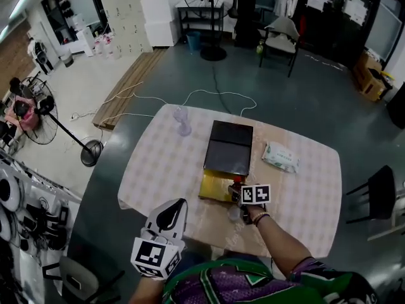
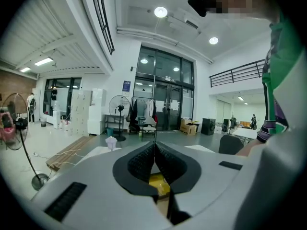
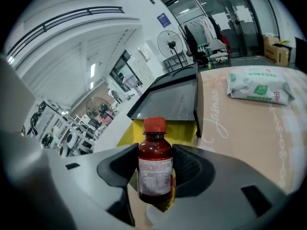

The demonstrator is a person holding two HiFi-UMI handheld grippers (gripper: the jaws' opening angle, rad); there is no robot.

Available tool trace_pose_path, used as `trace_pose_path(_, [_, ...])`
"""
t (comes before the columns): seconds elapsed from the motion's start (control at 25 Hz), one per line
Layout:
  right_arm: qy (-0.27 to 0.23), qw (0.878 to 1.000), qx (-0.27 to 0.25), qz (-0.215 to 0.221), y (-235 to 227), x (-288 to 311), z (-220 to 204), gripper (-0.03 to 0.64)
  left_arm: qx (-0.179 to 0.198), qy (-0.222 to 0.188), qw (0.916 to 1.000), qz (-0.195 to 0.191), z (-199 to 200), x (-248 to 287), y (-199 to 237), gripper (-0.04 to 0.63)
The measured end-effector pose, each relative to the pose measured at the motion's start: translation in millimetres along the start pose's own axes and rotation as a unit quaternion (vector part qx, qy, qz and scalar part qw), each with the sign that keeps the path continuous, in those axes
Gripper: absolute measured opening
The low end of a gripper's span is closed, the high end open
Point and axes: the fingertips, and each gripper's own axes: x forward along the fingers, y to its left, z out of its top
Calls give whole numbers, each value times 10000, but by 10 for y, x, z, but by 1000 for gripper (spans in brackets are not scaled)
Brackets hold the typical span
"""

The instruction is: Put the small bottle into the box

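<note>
The right gripper sits just below the middle of the head view, at the near end of the box. Its jaws are closed part-way, clamped on the small bottle. In the right gripper view the bottle stands upright between the two dark pads, its long axis vertical. The red cap points up and the paper label faces the camera. The jaws press on its brown body from left and right at label height.

Behind the bottle is the box's yellow inside, and a dark lid covers the far part of the box. Whether the bottle's base touches the box cannot be told.

The left gripper is at the lower left of centre in the head view, near the tabletop's front edge and apart from the box. Its jaws are pressed together with nothing between them.

A white and green packet of wipes lies flat on the checked tabletop to the right of the box. A small clear cup-like object stands at the upper left of the tabletop.
</note>
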Motion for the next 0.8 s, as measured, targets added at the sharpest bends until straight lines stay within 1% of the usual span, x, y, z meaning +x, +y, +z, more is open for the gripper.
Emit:
trace_pose_path(0.24, [262, 9983, -450, -262, 34, 78, -48, 229, -20, 2, 9998, 175, -6, -71, 81, 25])
trace_pose_path(0.36, [359, 9971, -593, -319, 55, 104, -43, 230, -30, -5, 9998, 216, 26, -102, 140, 25])
trace_pose_path(0.56, [438, 9959, -740, -282, 67, 138, -26, 232, -36, -29, 9997, 232, 3, -102, 231, 25])
trace_pose_path(0.8, [250, 9971, -667, -263, 117, 83, 4, 233, 16, -49, 10000, 74, 22, -80, 272, 25])
